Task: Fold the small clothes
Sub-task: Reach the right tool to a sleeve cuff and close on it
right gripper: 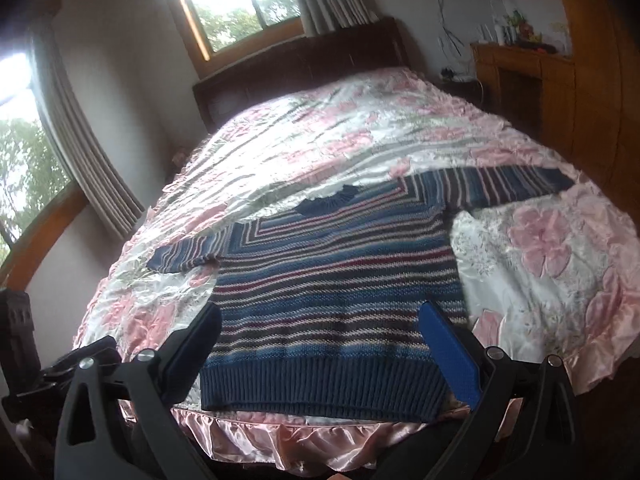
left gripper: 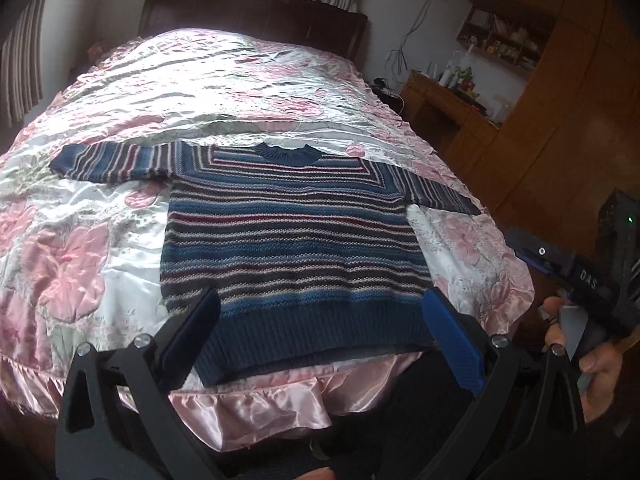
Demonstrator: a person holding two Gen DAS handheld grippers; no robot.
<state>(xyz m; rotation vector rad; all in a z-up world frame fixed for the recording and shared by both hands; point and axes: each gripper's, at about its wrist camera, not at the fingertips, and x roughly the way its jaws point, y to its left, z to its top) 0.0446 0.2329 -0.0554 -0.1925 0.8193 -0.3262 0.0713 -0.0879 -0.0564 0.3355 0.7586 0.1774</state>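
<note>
Striped blue knitted sweater [left gripper: 292, 236] lies flat on pink floral satin bedspread [left gripper: 120, 92], near its foot edge. Left gripper [left gripper: 320, 336] and right gripper [right gripper: 320, 344] hover with jaws apart, empty. Risk: slippery satin shifting under the fold.

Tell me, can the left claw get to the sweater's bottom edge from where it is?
Probably yes. The left claw hangs open over the near end of the bed, and the sweater lies flat on the bedspread with its ribbed hem nearest the claw. Nothing lies between them.

Daylight from blown-out windows [right gripper: 236, 4], glossy bedspread [right gripper: 360, 140] glare, fisheye-warped edges
</note>
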